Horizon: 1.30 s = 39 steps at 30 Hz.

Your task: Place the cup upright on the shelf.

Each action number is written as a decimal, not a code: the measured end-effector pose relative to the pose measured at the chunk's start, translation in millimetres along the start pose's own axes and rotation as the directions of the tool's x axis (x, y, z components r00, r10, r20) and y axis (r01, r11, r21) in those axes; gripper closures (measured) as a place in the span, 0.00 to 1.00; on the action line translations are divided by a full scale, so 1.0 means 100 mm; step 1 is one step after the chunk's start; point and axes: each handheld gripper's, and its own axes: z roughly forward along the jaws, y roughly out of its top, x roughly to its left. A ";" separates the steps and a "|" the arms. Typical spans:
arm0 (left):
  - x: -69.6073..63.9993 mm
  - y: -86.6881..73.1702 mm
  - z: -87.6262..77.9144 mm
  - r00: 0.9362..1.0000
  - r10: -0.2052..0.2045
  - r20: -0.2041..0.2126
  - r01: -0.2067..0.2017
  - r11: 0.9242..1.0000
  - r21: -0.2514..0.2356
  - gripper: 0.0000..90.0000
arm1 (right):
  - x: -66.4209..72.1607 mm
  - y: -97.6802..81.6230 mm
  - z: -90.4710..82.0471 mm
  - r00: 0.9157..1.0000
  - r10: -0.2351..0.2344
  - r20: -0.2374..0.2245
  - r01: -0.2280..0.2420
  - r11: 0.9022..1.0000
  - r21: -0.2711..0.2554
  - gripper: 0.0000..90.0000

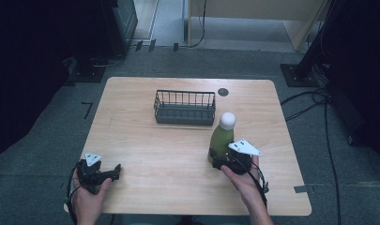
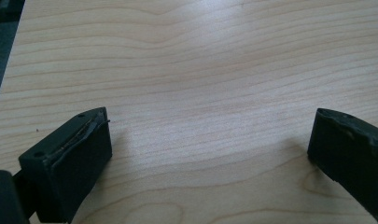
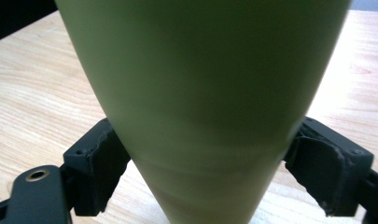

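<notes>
A person seated at a wooden table [image 1: 145, 140] is working two hand-held grippers. The right gripper [image 1: 224, 159] is clamping a green bottle [image 1: 222, 139] low on its body, its two black pads pressing against the bottle's opposite sides in the right gripper view [image 3: 205, 93]. No earlier picture being at hand, only the grip itself can be told. The bottle, topped by a white cap [image 1: 227, 120], is standing upright just in front of and to the right of a dark wire basket [image 1: 184, 108], which is sitting near the middle of the table's far half. The left gripper [image 1: 113, 171] is resting well to the left of the bottle, close to the table's near edge, with its jaws spread wide apart over bare wood and nothing between them, as the left gripper view [image 2: 210, 135] is showing. A small dark disc [image 1: 223, 92] is lying just behind the basket's right end.
</notes>
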 end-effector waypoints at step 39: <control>0.00 0.00 0.00 1.000 -0.002 0.001 0.002 1.000 -0.002 0.00 | 0.06 0.30 0.12 0.999 0.043 -0.009 -0.044 0.997 -0.057 0.21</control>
